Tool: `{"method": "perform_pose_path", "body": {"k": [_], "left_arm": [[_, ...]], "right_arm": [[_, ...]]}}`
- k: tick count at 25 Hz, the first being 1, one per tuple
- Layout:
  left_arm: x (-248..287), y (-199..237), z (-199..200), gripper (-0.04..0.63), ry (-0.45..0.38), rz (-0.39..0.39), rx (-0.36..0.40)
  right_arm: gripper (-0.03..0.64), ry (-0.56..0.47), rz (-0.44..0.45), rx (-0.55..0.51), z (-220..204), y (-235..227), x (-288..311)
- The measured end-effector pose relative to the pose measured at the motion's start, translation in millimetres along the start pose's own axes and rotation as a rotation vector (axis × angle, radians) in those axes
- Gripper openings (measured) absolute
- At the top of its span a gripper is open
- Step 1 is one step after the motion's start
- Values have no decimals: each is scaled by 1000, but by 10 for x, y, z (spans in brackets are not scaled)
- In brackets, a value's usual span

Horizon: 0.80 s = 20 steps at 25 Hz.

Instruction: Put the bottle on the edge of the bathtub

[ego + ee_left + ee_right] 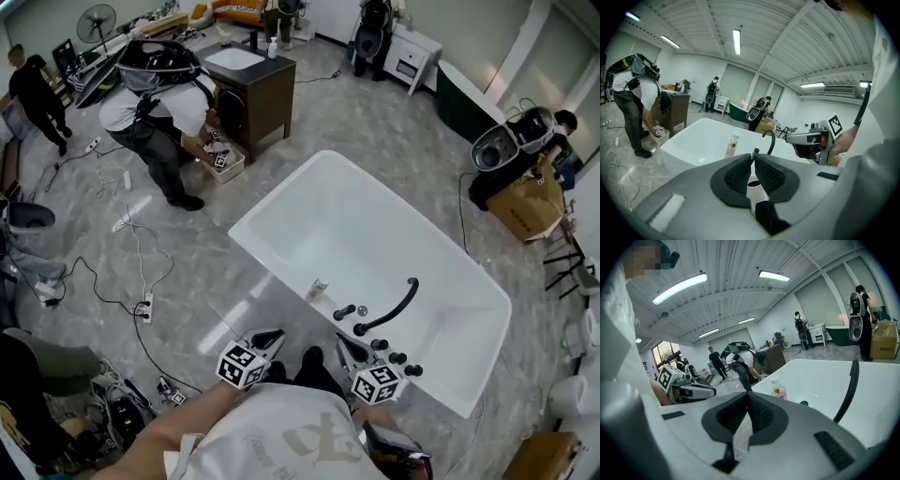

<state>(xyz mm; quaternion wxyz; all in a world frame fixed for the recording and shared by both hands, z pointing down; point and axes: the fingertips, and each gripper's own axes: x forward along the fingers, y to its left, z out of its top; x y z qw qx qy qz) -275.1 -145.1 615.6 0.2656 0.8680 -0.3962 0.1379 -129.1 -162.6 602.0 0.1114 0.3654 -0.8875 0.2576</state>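
A small pinkish bottle (318,288) with a white cap stands upright on the near rim of the white bathtub (281,202). It also shows in the left gripper view as the bottle (733,144) and in the right gripper view as the bottle (778,390), ahead of both sets of jaws and apart from them. My left gripper (273,336) is held low by my body, short of the tub, shut and empty (753,157). My right gripper (345,343) hangs beside it near the tap knobs, also shut with nothing in it (747,394).
A curved black faucet (389,309) with several knobs sits on the tub rim right of the bottle. A person (155,112) bends over a bin beside a dark vanity cabinet (253,94). Cables and power strips (145,305) lie on the floor at left. A cardboard box (527,206) stands far right.
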Motion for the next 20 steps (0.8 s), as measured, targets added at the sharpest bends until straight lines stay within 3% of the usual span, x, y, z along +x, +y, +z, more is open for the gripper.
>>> {"method": "perform_pose_path", "body": {"k": [20], "left_arm": [[391, -136, -1, 28, 13, -58, 26]], "right_arm": [[6, -25, -41, 16, -18, -300, -82]]}}
